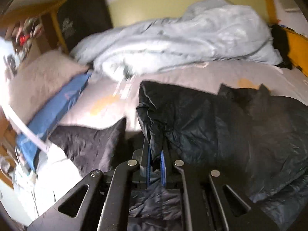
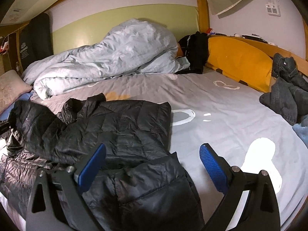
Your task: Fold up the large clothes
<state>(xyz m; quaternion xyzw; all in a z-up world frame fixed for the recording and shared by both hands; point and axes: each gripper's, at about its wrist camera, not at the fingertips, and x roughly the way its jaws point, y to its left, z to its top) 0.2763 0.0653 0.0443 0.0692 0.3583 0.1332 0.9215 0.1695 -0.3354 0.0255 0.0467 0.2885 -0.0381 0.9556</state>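
Note:
A black puffer jacket point(image 2: 119, 127) lies partly folded on the grey bed sheet point(image 2: 221, 104); it also shows in the left wrist view point(image 1: 211, 127). My left gripper point(image 1: 155, 159) is shut on a fold of the jacket's edge and holds it lifted above the bed. My right gripper point(image 2: 152, 165) is open, its blue pads point(image 2: 212, 165) wide apart, hovering over the jacket's near right corner and holding nothing.
A crumpled light-blue duvet point(image 2: 107, 57) lies along the back wall. A yellow cushion point(image 2: 240, 61) and dark jeans point(image 2: 286, 90) sit at the right. A pink pillow point(image 1: 38, 84), a blue item point(image 1: 57, 107) and a dark pillow point(image 1: 90, 146) lie at the left.

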